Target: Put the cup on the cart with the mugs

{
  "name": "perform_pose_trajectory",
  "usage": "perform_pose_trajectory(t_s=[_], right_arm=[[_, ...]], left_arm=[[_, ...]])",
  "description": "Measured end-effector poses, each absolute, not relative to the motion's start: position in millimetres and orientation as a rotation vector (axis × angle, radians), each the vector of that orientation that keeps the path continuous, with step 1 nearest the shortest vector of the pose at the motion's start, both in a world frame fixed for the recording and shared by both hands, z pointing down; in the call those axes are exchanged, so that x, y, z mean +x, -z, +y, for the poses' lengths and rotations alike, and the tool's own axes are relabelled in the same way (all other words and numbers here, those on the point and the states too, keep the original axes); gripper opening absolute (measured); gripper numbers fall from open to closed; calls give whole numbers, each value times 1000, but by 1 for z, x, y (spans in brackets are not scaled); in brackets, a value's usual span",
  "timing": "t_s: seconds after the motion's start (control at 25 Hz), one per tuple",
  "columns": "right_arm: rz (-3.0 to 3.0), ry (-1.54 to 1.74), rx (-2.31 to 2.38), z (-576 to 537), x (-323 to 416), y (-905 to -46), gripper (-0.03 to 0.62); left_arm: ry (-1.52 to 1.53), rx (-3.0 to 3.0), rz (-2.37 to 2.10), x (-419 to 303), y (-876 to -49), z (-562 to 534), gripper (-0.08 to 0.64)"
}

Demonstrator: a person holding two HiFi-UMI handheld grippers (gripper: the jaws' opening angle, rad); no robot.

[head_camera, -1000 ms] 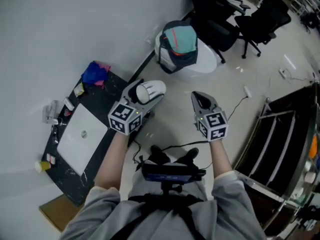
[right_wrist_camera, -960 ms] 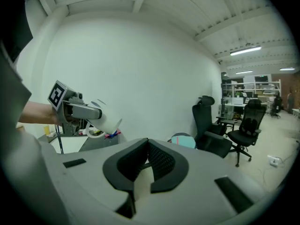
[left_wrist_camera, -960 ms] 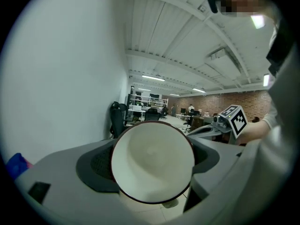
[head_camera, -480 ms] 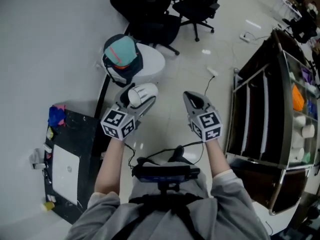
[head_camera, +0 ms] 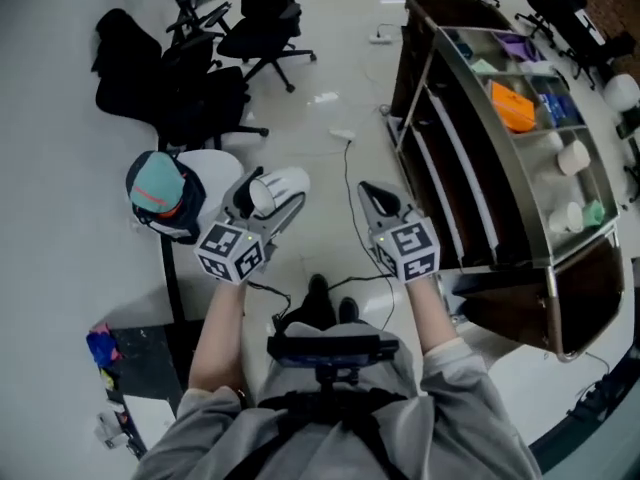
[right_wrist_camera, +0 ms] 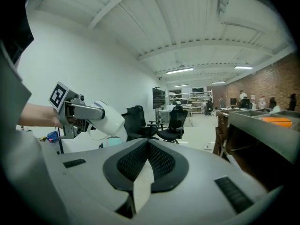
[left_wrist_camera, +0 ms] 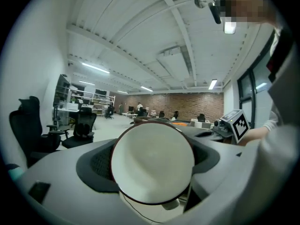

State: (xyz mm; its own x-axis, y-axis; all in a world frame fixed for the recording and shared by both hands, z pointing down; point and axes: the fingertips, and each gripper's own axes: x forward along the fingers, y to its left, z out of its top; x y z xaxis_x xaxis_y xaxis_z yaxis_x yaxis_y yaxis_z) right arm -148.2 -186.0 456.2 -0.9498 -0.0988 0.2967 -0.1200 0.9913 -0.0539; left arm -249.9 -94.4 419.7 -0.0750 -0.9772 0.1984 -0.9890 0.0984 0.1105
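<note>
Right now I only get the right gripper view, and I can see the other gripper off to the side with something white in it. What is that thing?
Observer: A white cup. The left gripper view shows it clamped between the jaws of the left gripper.
Operator: Where might it be headed?
Observer: Probably the cart on the person's right. The head view shows white mugs in its top tray.

Your head camera looks steeply down; each gripper camera sits close behind its own jaws, facing nearly level. All three share the office chairs.
</note>
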Motion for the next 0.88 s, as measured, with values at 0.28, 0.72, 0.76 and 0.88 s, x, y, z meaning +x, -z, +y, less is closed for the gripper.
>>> perform_pose_trajectory(t_s=[0.28,0.72,0.76,0.88], right_arm=[[-2777,-155,540,-288,-89,-462,-3],[-2684,-177,1023,-400,-36,-440,-3],[-2671,-168,1064,-406,-30,-437,-3],[-2621,-152,1190,-420,-10,-426,-3]], left_arm=[[-78,2247,-1859,-211,-423,-226,423],[-120,2567,-1430,-164,-408,-384,423],[-126,2598,-1384,-157,-405,-395,423],[-155,2680,-1259,-132,-398,-425,423]])
